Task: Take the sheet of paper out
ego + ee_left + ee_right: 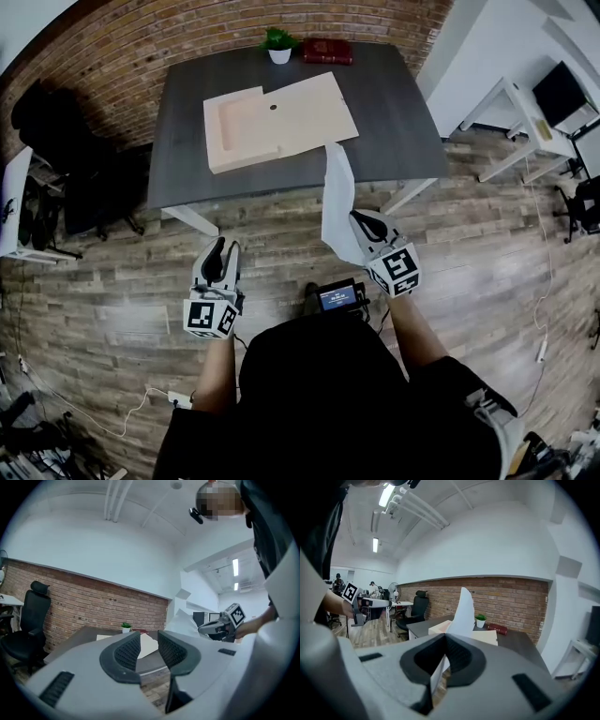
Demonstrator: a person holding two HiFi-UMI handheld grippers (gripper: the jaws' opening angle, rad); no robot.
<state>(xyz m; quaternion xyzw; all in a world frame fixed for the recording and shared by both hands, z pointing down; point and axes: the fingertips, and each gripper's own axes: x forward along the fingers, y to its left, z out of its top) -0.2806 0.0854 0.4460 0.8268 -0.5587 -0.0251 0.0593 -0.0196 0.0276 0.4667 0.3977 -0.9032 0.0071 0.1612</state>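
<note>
A white sheet of paper [337, 202] hangs off the near edge of the dark table [187, 141], pinched at its lower end by my right gripper [361, 223], which is shut on it. In the right gripper view the paper [461, 613] stands up between the closed jaws. An open tan cardboard folder box [272, 122] lies on the table. My left gripper [216, 262] is below the table's front edge, over the wooden floor, with its jaws [149, 651] open and nothing between them. The right gripper [220, 626] also shows in the left gripper view.
A small potted plant [279, 44] and a dark red book [327, 51] sit at the table's far edge. A black office chair [66, 141] stands to the left, white desks [525, 112] to the right. Brick wall behind.
</note>
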